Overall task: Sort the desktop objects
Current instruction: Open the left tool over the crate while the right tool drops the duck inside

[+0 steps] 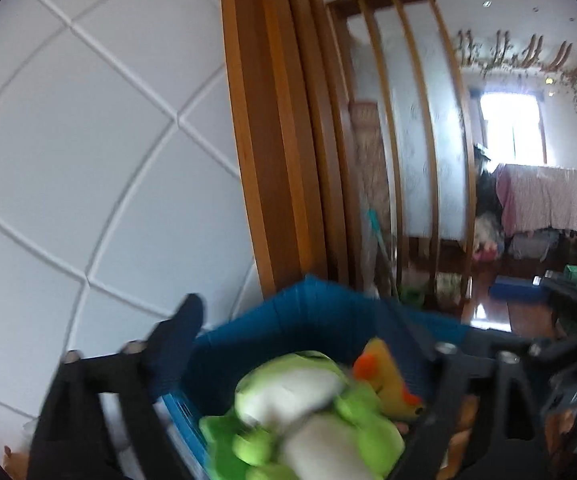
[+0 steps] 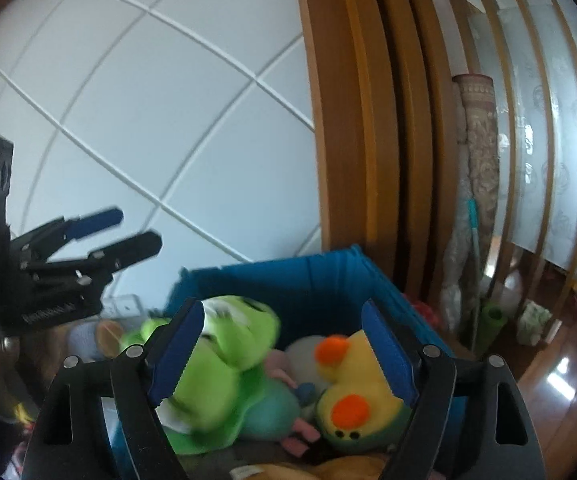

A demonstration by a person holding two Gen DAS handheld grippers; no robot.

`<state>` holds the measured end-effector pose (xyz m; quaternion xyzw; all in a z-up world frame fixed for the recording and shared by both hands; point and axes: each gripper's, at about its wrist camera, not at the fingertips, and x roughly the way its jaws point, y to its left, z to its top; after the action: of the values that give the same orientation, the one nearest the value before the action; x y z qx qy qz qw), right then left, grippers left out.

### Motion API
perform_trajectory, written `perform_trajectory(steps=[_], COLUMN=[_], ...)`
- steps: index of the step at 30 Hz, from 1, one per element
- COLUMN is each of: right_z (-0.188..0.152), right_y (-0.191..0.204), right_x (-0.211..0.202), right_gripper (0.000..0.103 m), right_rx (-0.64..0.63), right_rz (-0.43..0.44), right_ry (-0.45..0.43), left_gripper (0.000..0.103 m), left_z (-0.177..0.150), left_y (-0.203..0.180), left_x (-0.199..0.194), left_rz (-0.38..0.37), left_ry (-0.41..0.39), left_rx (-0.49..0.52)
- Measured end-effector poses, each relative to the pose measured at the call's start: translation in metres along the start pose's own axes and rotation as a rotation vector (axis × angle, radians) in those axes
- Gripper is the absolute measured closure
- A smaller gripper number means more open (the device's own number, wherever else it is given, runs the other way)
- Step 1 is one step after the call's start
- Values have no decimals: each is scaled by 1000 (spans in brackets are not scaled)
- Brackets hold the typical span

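Right gripper [image 2: 284,354]: blue-padded fingers [image 2: 176,354] spread wide, nothing clamped. Between and beyond them: green frog plush [image 2: 224,360] and yellow duck plush [image 2: 352,384] lying in blue basket [image 2: 308,276]; frog blurred, partly hidden behind near finger. Brown item at bottom edge cut off, unidentifiable. Left gripper [image 2: 136,232] to left of basket, jaws apart, empty. Left wrist view: one finger [image 1: 180,332] visible, other mostly cut off; frog [image 1: 308,412] heavily blurred below. Basket stands just beside white panelled wall [image 2: 128,100].
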<state>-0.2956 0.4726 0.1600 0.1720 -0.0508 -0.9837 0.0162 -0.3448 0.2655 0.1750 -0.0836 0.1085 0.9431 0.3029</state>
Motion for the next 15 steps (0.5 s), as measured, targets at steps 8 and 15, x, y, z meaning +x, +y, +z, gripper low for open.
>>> perform_trajectory(steps=[8, 15], right_z=[-12, -46], right_y=[27, 64], right_x=[-55, -82], right_gripper=[16, 13], right_rx=[16, 63], right_rz=[114, 174], right_ry=[-81, -130], left_gripper=[0, 0], left_z=[-38, -113], left_y=[23, 62], left_x=[-78, -171], left_rz=[72, 226], left_ry=[-12, 13], left_rx=[-70, -88])
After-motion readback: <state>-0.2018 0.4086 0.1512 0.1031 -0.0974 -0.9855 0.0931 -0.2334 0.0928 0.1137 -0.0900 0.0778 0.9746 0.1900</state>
